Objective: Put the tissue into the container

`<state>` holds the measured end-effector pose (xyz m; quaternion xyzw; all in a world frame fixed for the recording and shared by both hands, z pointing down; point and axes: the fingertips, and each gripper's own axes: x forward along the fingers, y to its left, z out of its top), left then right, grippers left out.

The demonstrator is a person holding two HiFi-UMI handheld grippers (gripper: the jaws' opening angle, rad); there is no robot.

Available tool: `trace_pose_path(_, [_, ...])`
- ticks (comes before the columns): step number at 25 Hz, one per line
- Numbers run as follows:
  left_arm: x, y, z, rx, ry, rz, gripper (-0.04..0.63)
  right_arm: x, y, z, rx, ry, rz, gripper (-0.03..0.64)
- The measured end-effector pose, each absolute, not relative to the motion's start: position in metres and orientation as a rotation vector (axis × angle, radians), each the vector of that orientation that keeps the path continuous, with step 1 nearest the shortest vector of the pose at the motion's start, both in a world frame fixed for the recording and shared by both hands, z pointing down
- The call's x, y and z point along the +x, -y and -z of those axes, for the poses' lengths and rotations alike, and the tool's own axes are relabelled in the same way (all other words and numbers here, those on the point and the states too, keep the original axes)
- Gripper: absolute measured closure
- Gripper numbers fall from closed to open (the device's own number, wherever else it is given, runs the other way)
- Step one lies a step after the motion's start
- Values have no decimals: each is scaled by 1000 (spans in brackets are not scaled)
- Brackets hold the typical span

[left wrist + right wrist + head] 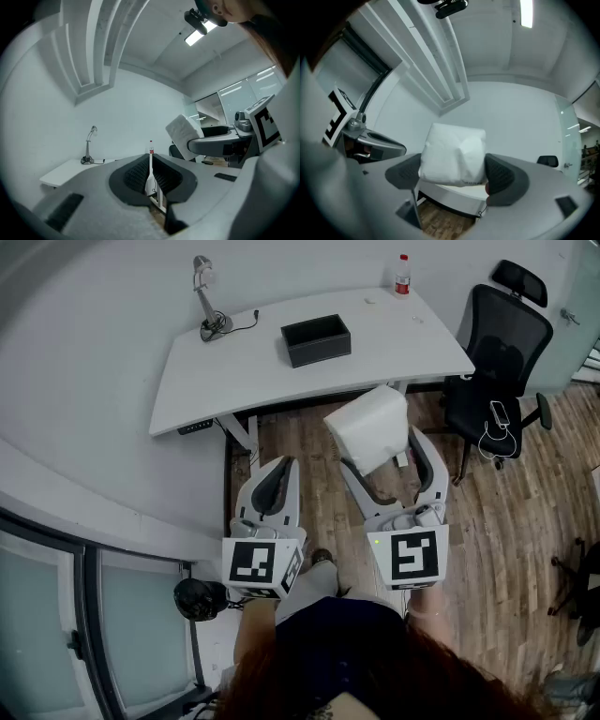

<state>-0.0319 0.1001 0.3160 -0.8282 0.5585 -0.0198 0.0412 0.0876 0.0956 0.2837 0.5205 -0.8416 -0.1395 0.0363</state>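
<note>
Head view: right gripper [378,444] jaws wide, clamped on white tissue pack [368,427]. Black container [316,339] sits on desk [216,371], well beyond the fingertips.
Left gripper view: left gripper [150,174] jaws together, nothing between.
Right gripper view: tissue pack fills the gap between both pads.

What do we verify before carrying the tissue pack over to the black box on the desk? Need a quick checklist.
1. Tissue pack gripped between the right tool pads: ok.
2. Left tool shut, empty, clear of the pack: ok.
3. Black container upright on the desk, top open: ok.
4. Container interior free: cannot tell, too dark.
5. Route over the desk clear: ok; lamp and bottle stand off to the sides.
6. Pack above the container: not ok; it hangs over the floor short of the desk.
</note>
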Motion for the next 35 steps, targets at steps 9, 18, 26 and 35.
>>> trace_pose_path(9, [-55,-61,-323,-2567,-1697,63,556,63,-58,-287,1591,2574,429,198])
trace_pose_path(18, [-86,-14,-325,-2596,-1656,42,555,27,-10,-288,1580,2524,452,198])
trace_pose_path(26, [-103,18,-324,-2657,-1575,20,556,3,21,-284,1620,2471,454,198])
trace_pose_path(35, [-112,38,-330,-2714,-1551,-15,555,-6,41,-290,1634,2429,429,198])
